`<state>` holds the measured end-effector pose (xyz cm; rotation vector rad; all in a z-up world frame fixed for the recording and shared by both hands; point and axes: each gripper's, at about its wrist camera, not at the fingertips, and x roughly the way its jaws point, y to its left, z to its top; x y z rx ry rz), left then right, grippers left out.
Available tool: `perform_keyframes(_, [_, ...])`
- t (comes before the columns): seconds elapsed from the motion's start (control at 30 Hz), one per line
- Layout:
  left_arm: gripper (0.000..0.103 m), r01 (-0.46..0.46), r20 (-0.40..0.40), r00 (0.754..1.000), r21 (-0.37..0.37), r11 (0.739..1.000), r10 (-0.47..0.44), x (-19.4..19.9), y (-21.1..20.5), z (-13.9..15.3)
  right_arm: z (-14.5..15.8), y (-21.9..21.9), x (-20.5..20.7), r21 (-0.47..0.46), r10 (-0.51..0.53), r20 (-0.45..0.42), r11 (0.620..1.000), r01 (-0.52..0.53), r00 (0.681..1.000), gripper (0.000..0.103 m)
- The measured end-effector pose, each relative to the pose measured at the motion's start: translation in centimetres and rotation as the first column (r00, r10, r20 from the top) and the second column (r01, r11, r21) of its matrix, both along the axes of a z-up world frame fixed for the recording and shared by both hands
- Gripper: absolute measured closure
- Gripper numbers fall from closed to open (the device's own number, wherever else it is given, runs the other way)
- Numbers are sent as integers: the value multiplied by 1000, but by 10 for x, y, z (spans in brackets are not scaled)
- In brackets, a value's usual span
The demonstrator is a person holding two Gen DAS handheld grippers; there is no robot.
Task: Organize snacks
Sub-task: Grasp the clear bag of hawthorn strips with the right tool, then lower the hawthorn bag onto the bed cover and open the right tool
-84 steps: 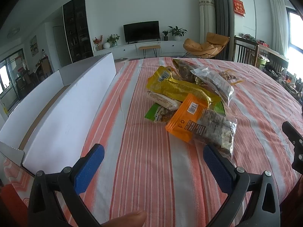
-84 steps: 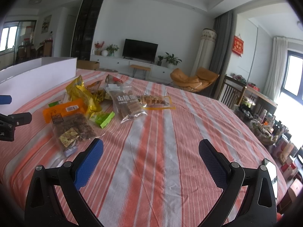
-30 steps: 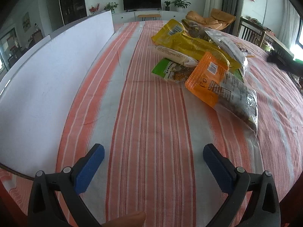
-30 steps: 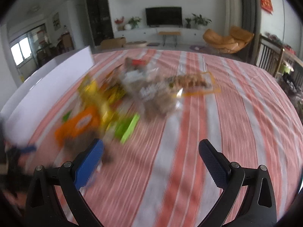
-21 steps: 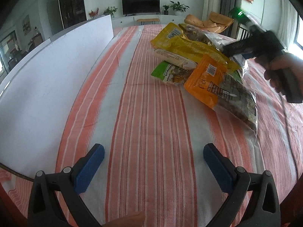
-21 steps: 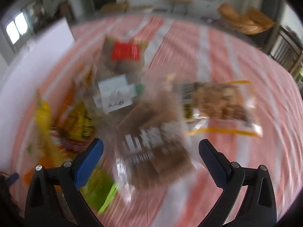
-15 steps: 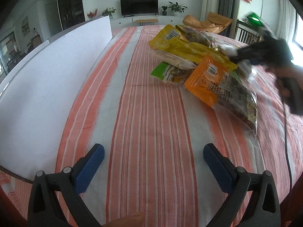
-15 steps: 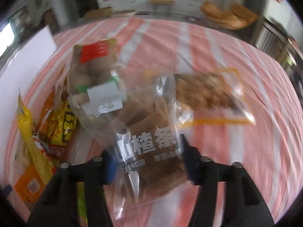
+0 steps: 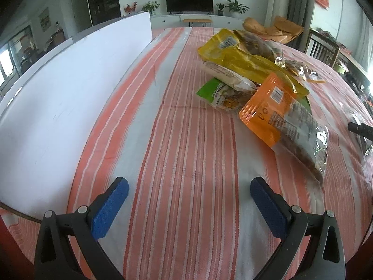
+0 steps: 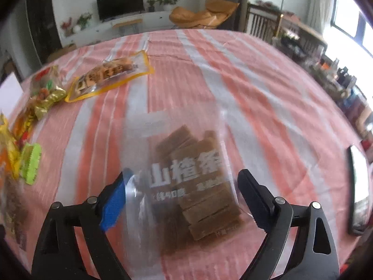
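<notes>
My right gripper (image 10: pixel 184 200) is shut on a clear bag of brown hawthorn strips (image 10: pixel 193 182) and holds it above the striped tablecloth (image 10: pixel 244 88), away from the pile. My left gripper (image 9: pixel 186 200) is open and empty, low over the cloth near the front edge. The snack pile lies ahead to its right: an orange bag (image 9: pixel 279 116), a yellow bag (image 9: pixel 242 63), a green packet (image 9: pixel 216 92). In the right wrist view a yellow-edged clear packet (image 10: pixel 109 77) and a green packet (image 10: pixel 30 163) lie at the left.
A long white box wall (image 9: pixel 70 102) runs along the left side of the table. A dark phone-like slab (image 10: pixel 357 191) lies near the right table edge. The right gripper's black body (image 9: pixel 361 128) shows at the left wrist view's right edge.
My right gripper swept to the pile, closed on the hawthorn strip bag and carried it off to the right. My left gripper has stayed in place, open.
</notes>
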<state>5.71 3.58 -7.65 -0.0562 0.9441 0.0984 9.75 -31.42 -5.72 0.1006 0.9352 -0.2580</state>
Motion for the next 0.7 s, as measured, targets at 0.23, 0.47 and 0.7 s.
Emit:
perform_keyframes(0.23, [0, 10, -67, 998, -7, 1000, -10, 12, 1, 1, -9, 9, 11, 13, 39, -14, 999, -39, 999, 1])
perform_keyframes(0.47, [0, 96, -86, 992, -10, 995, -97, 60, 5, 1, -10, 14, 13, 12, 41, -15, 999, -41, 999, 1])
perform_keyframes(0.7, [0, 137, -52, 989, -10, 990, -138, 94, 14, -1, -11, 13, 13, 12, 42, -15, 999, -41, 999, 1])
